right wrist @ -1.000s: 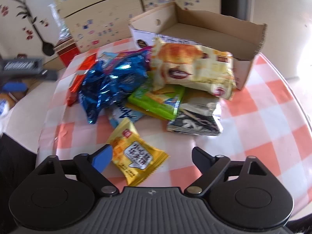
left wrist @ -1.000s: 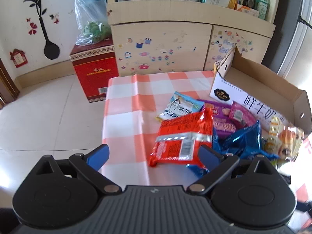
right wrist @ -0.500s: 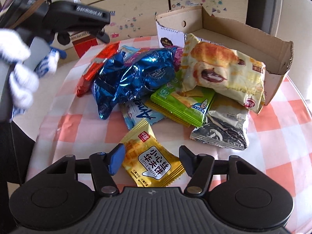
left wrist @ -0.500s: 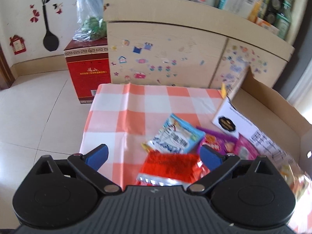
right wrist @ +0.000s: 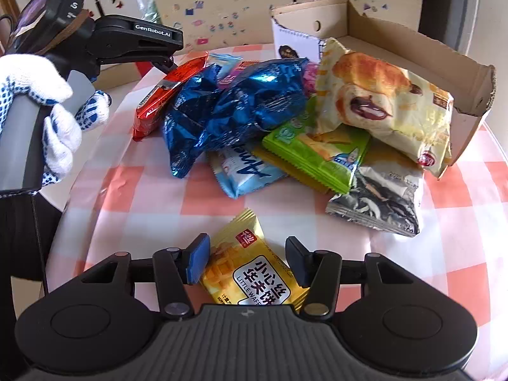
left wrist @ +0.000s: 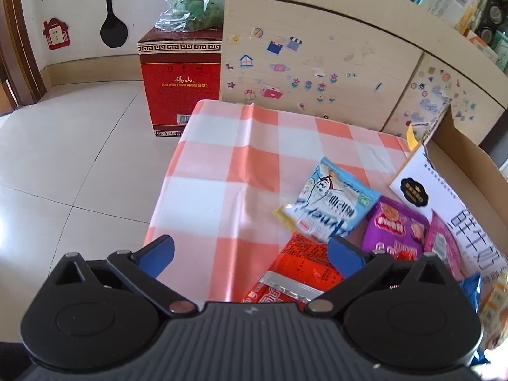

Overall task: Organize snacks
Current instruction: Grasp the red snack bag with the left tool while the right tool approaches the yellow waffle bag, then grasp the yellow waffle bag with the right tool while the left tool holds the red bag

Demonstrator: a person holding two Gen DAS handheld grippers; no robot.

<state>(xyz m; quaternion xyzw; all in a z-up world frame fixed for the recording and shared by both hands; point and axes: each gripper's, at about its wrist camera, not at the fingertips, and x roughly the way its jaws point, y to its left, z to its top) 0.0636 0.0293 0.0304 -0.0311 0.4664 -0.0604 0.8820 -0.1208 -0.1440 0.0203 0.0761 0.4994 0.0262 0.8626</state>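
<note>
Closing since before: right gripper (right wrist: 247, 262) around yellow waffle packet (right wrist: 250, 273)

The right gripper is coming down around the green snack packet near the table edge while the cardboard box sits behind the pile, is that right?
Not quite: the packet between the right gripper jaws is the yellow waffle packet, as the right wrist view shows. The cardboard box does sit behind the pile.

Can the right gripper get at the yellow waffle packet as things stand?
Probably yes. The yellow waffle packet lies alone on the checked cloth, apart from the pile, already between the right gripper fingers, which have just been closing. Nothing covers it; whether the pads touch it yet is unclear.
</note>
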